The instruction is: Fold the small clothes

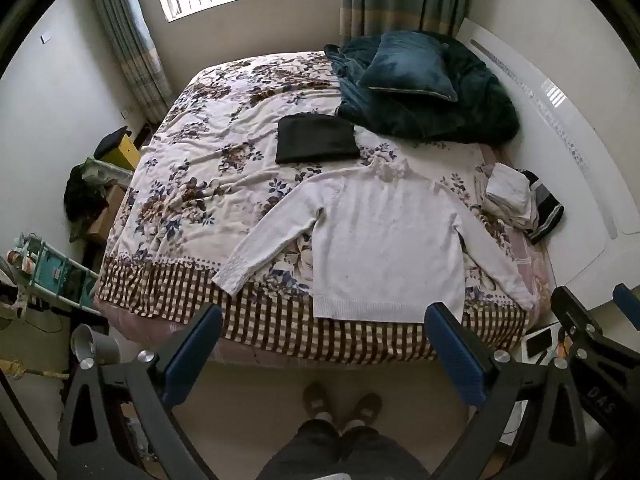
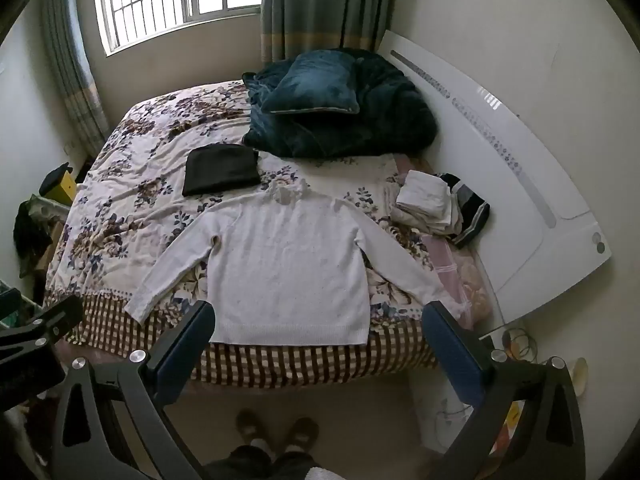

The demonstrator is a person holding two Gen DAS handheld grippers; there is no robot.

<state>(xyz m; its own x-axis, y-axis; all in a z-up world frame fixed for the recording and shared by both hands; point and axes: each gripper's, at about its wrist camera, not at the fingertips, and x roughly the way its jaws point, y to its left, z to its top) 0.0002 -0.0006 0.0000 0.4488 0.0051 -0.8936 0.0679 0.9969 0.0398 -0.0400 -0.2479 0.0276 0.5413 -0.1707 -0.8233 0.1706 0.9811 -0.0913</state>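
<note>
A white long-sleeved sweater (image 1: 384,240) lies flat on the floral bedspread (image 1: 200,168), sleeves spread, hem at the near bed edge; it also shows in the right wrist view (image 2: 288,268). A folded black garment (image 1: 316,138) lies behind it, seen also in the right wrist view (image 2: 222,168). A pile of white and striped clothes (image 1: 516,200) sits at the right, also in the right wrist view (image 2: 436,204). My left gripper (image 1: 324,320) is open and empty, above the floor before the bed. My right gripper (image 2: 320,318) is open and empty, likewise short of the hem.
A dark teal blanket and pillow (image 1: 416,80) are heaped at the head of the bed. The white headboard (image 1: 560,160) runs along the right. Cluttered shelves and boxes (image 1: 52,264) stand at the left. The person's feet (image 1: 340,404) are on the floor in front.
</note>
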